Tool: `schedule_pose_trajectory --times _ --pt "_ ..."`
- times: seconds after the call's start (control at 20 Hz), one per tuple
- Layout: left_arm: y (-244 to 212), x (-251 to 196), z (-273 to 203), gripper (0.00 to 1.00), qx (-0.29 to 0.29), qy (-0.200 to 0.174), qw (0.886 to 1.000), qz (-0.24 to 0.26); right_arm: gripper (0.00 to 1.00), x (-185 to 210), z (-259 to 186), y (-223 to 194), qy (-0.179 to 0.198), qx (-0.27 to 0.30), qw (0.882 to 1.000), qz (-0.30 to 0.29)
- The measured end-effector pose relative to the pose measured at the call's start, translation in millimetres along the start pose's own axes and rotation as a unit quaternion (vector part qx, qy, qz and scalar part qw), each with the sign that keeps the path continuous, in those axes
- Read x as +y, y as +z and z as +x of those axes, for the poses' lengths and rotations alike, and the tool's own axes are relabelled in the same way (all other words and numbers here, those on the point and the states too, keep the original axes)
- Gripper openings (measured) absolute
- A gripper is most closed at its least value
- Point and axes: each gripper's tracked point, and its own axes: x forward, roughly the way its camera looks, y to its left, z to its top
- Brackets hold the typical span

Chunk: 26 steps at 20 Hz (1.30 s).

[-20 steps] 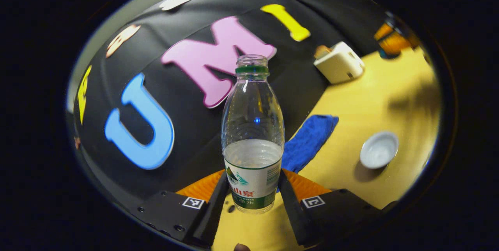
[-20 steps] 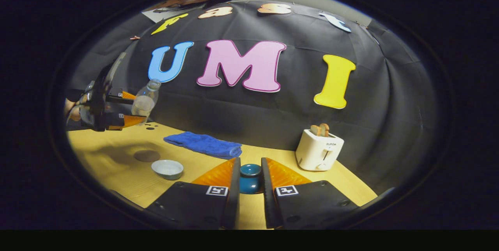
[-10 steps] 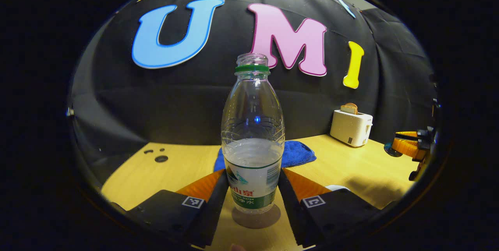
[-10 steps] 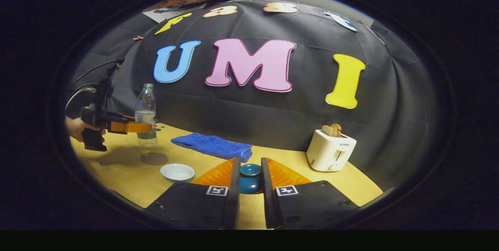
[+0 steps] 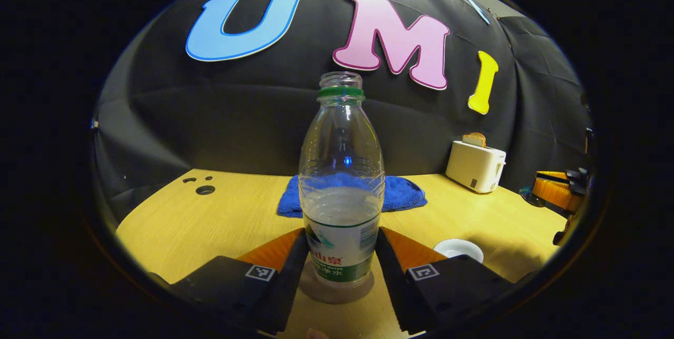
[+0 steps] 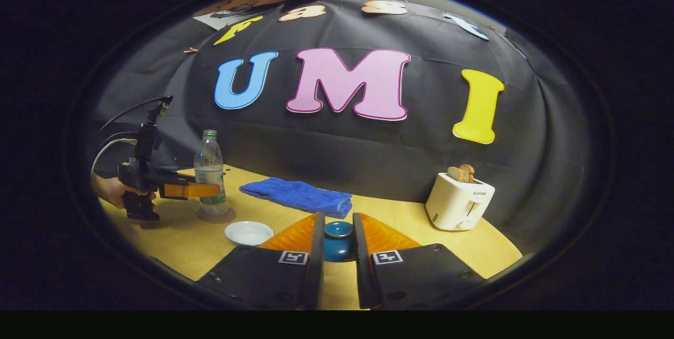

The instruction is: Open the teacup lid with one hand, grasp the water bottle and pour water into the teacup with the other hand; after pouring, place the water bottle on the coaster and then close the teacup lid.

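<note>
The water bottle [image 5: 341, 191] stands upright, uncapped and roughly half full, with its base on the round brown coaster [image 5: 337, 287] near the left end of the desk [image 5: 210, 223]. The left claw [image 5: 341, 262] is clamped on the bottle's labelled lower body, one finger pressing each side. From the right gripper view the same pairing shows at the far left: a hand holds that claw level, and the bottle sits on the coaster just beyond the teacup [image 6: 248, 232], a shallow white cup lying open with no lid on it.

The right claw [image 6: 337, 244] is closed on the teacup lid [image 6: 337, 240], a dark blue piece pinched by its knob between the two fingers, held above the desk and well to the right of the cup. A blue towel [image 6: 297, 196] lies by the back wall and a white toaster [image 6: 458, 200] stands at the far right; neither is in the way.

By my reading the pouring is over and the bottle-on-coaster step is at its very end. What remains for the left side is to spread the fingers and back away straight, without nudging the bottle, which looks light and tippable. Then the right claw must carry the lid leftward, centre it over the cup's rim and lower it level before letting go.
</note>
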Motion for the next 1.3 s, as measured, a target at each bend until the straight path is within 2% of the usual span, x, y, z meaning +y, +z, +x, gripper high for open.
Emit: schedule_pose_trajectory --times 0.05,0.1,0.15,0.3,0.35,0.4,0.45,0.5,0.6,0.65,0.7,1.0,1.05,1.1,1.15,1.25,1.3 --pt "-1 1 2 0.76 -0.001 0.004 1.0 -0.001 0.34 1 0 0 0.001 0.0 1.0 0.0" --pt "-3 2 3 0.71 0.0 0.008 1.0 0.0 0.3 2 0 0 0.002 0.0 1.0 0.001" --pt "-4 4 3 0.77 0.002 0.013 1.0 0.0 0.3 3 1 -1 0.003 0.001 1.0 0.002" --pt "-10 4 4 0.78 0.011 0.011 1.0 -0.006 0.3 8 2 -2 0.007 0.003 1.0 0.007" --pt "-10 4 4 0.79 0.012 0.011 1.0 -0.006 0.34 10 4 -2 0.009 0.003 1.0 0.008" --pt "-9 3 4 0.79 0.009 0.011 1.0 -0.006 0.34 12 4 -2 0.011 0.003 1.0 0.009" --pt "-10 3 4 0.79 0.011 0.01 1.0 -0.006 0.3 15 4 -2 0.013 0.003 1.0 0.01" --pt "-11 3 3 0.8 0.01 0.009 1.0 -0.006 0.34 18 5 -2 0.015 0.003 1.0 0.013" --pt "-12 2 2 0.81 0.012 0.008 1.0 -0.008 0.34 24 7 -1 0.019 0.0 1.0 0.02" --pt "-14 4 0 0.84 0.013 0.01 1.0 -0.008 0.29 28 8 0 0.023 -0.001 0.999 0.025" --pt "-15 5 -3 0.95 0.013 0.01 1.0 -0.008 0.3 34 10 1 0.027 -0.001 0.999 0.03" --pt "-19 0 -14 0.96 0.015 0.001 1.0 -0.007 0.3 78 27 -1 0.068 0.007 0.994 0.08" --pt "-20 0 -17 0.95 0.016 -0.001 1.0 -0.002 0.25 87 32 0 0.076 0.007 0.993 0.089" --pt "-22 -1 -19 0.95 0.018 -0.002 1.0 0.001 0.29 95 35 -1 0.084 0.008 0.992 0.094" --pt "-24 -2 -23 0.95 0.021 -0.005 1.0 0.003 0.25 103 40 -5 0.09 0.012 0.991 0.097" --pt "-27 -7 -31 0.96 0.024 -0.014 1.0 0.001 0.34 115 48 -13 0.099 0.018 0.989 0.109" --pt "-30 -9 -35 0.95 0.027 -0.017 1.0 0.0 0.3 120 52 -16 0.103 0.021 0.988 0.115"
